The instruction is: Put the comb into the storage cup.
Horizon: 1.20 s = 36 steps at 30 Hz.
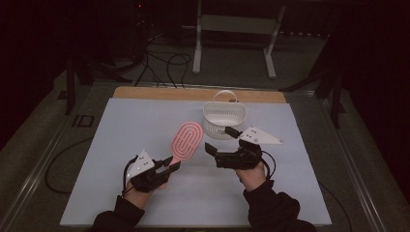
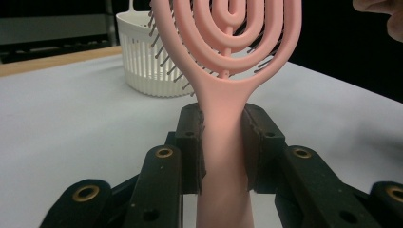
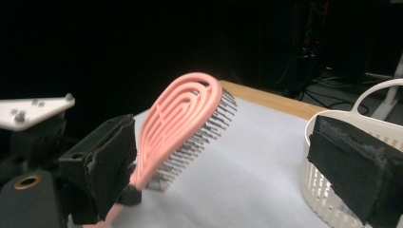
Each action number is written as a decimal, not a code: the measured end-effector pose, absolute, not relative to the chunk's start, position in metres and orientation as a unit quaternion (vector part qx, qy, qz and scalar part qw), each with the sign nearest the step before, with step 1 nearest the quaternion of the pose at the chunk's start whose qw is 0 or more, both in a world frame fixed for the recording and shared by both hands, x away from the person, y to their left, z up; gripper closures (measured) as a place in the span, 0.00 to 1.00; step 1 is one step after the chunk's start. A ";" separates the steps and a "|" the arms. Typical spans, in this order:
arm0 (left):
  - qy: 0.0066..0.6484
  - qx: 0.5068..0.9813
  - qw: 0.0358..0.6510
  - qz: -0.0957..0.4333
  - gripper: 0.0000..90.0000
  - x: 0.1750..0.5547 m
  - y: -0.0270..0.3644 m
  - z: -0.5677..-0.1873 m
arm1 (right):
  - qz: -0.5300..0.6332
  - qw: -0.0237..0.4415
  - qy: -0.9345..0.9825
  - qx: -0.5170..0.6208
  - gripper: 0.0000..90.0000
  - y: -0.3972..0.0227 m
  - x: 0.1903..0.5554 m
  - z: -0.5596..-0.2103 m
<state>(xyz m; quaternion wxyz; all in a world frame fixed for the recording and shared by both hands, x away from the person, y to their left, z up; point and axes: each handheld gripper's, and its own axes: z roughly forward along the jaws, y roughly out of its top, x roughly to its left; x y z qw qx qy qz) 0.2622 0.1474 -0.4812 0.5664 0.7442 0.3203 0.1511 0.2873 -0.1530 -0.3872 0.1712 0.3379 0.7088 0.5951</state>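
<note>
In the high view, one pink hairbrush (image 1: 187,140) with an oval head of looped ribs sits above the white tabletop (image 1: 121,145), its handle running down into the left claw (image 1: 170,164), which is clamped on it. One white slotted basket (image 1: 224,117) with a hoop handle stands just beyond the brush head, toward the far edge. The right claw (image 1: 221,140) sits spread wide with nothing in it, between the brush head and the basket, close to the basket's near wall.

In the left gripper view, the hairbrush (image 2: 227,95) stands upright, its handle pinched between the two black pads, dark bristles pointing away; the basket (image 2: 152,57) sits behind it on the tabletop (image 2: 71,123).

In the right gripper view, the hairbrush (image 3: 183,128) leans, bristles facing down and to the right, lifted off the tabletop (image 3: 247,166). The jaws stand far apart, gripping nothing. The basket (image 3: 328,190) is at the right.
</note>
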 end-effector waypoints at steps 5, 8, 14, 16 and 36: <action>0.319 0.744 0.567 0.153 0.79 0.262 0.147 -0.481 | 0.597 0.160 0.701 0.356 0.10 -0.143 0.290 -0.387; 0.319 0.743 0.568 0.154 0.79 0.262 0.147 -0.481 | 0.600 0.145 0.696 0.368 0.10 -0.140 0.292 -0.387; 0.317 0.744 0.568 0.154 0.79 0.262 0.147 -0.481 | 0.604 0.091 0.680 0.406 0.10 -0.131 0.301 -0.393; 0.317 0.744 0.567 0.154 0.79 0.262 0.147 -0.481 | 0.604 0.074 0.673 0.420 0.10 -0.126 0.306 -0.398; 0.312 0.745 0.569 0.152 0.79 0.260 0.145 -0.481 | 0.591 -0.040 0.661 0.460 0.39 -0.101 0.320 -0.424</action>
